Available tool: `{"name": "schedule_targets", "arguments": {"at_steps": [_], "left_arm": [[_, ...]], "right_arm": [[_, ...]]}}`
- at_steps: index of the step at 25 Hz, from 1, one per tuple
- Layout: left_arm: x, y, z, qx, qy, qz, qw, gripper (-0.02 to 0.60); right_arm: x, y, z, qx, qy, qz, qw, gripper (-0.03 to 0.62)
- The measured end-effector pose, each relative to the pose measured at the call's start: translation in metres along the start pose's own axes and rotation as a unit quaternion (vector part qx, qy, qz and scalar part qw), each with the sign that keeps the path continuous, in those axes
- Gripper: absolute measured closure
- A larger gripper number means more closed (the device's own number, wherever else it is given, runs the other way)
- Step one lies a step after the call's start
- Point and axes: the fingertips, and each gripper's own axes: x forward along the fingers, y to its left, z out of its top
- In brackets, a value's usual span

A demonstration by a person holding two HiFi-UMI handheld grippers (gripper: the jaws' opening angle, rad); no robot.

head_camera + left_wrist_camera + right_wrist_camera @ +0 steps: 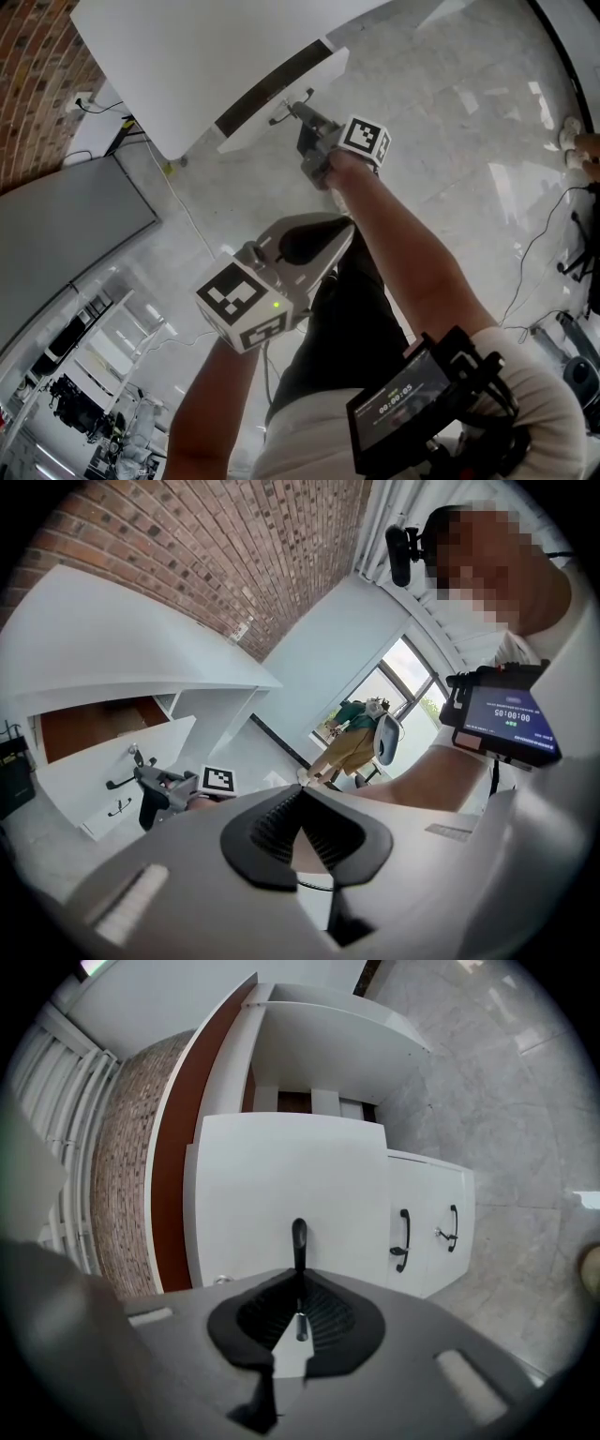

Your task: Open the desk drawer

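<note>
The right gripper [300,108] reaches out to the white desk [187,56], its tip at the handle [279,118] of the drawer [253,131]. A dark strip shows between the drawer's white front and the desk top. The left gripper [317,240] hangs lower and nearer the body, well apart from the desk, above the pale glossy floor [450,122], with a brick wall [33,75] in the upper left corner.

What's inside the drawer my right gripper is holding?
The drawer is part open, right gripper shut on its handle. Only a dark brown strip of interior shows, no contents in it; the desktop covers the rest.
</note>
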Motion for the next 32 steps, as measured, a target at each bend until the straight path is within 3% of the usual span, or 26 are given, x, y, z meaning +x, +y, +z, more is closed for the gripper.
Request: {"name": "schedule_targets", "arguments": {"at_steps": [21,32], "left_arm": [[-0.005,-0.019,-0.008,0.005,-0.002,0.001,1.0,0.575],[-0.014,-0.02,0.002,0.006,-0.017,0.002,0.9998,0.575]], "right_arm": [[-0.028,-0.012,-0.014,0.016,-0.005,-0.022,1.0,0.574],[-0.037,-0.013,-0.014,-0.004,-0.005,-0.048,0.999,0.553]]}}
